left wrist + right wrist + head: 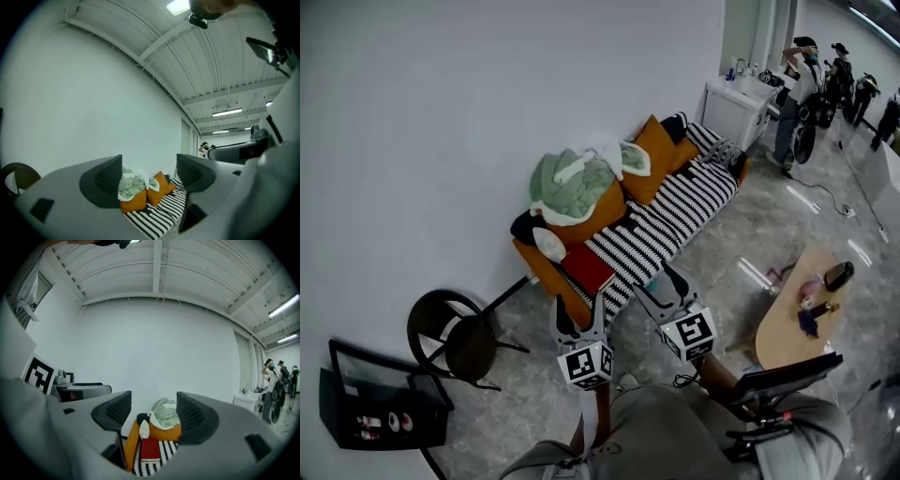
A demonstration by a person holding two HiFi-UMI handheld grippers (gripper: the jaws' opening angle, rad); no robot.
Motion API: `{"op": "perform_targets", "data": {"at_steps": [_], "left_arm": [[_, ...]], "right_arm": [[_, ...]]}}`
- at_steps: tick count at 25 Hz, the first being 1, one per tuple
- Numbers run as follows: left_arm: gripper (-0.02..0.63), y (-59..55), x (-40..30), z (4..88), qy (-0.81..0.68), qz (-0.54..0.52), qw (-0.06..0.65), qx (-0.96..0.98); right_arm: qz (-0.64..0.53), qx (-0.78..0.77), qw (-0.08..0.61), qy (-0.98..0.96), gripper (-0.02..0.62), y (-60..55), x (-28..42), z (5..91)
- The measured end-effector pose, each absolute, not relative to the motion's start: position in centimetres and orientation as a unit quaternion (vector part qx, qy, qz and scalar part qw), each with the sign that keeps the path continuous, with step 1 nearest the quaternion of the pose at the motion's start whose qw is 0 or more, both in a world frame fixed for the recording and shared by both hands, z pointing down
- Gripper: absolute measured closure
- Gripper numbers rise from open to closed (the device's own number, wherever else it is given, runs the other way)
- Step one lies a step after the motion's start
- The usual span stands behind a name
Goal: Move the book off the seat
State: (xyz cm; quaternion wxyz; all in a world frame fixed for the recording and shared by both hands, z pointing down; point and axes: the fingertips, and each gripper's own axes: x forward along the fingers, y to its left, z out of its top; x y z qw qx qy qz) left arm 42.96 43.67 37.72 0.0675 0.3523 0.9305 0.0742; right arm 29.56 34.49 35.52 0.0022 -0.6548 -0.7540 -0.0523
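The sofa has a seat striped in black and white. A red book lies flat on it. Just beside the book is a small white pillow. Behind the book stand orange cushions, one under a heaped green blanket.

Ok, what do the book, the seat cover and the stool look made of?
Book: stiff, matte red cover lying flat, likely card or cloth board.
Seat cover: soft fabric; its black-and-white stripes curve over the seat edge.
Stool: dark with thin legs, probably painted metal; the seat material is unclear.
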Motion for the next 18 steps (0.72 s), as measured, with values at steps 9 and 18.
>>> {"op": "perform_targets", "data": {"at_steps": [9,18], "left_arm": [[0.253,48.4,40.6,40.0,0.938,0.109,0.063,0.324],[0.254,51.3,41.3,41.1,0.925,0.097,0.059,0.362]], "right_arm": [[-0.073,-0.636,0.021,-0.768,0.305,38.8,28.5,37.6],[-0.062,-0.681,0.034,-0.729,0.305,44.1,28.3,40.1]]}}
